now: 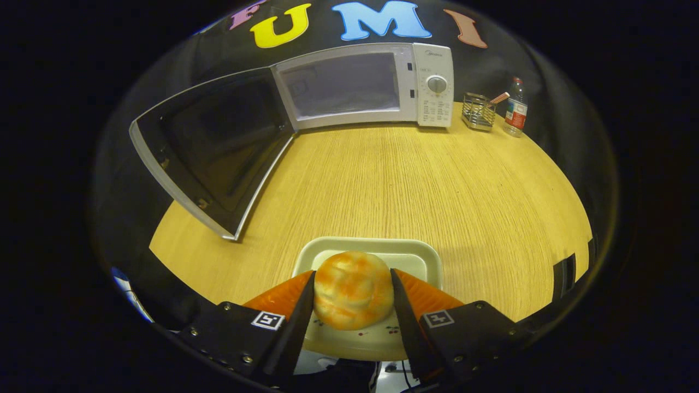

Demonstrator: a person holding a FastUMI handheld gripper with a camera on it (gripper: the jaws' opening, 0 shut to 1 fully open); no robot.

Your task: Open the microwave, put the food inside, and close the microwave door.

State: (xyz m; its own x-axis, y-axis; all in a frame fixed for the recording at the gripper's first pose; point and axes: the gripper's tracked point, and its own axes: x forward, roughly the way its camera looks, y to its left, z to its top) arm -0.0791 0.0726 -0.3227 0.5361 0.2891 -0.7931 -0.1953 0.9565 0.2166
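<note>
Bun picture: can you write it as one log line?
door: open | bun: on plate, between tongs, both touching | microwave: empty | step: lift bun

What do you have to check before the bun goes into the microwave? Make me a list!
1. Microwave door open: ok, swung wide to the side.
2. Inside of the microwave free: ok, nothing seen in the cavity.
3. Bun between the tongs: ok, one finger sits on each side of it.
4. Grip firm: cannot tell, the fingers look to be touching the bun, but how hard they press is not clear.
5. Bun lifted off the plate: cannot tell, it sits over the plate.
6. Path across the table to the microwave: ok, the wire basket and bottle stand off beside it.
</note>
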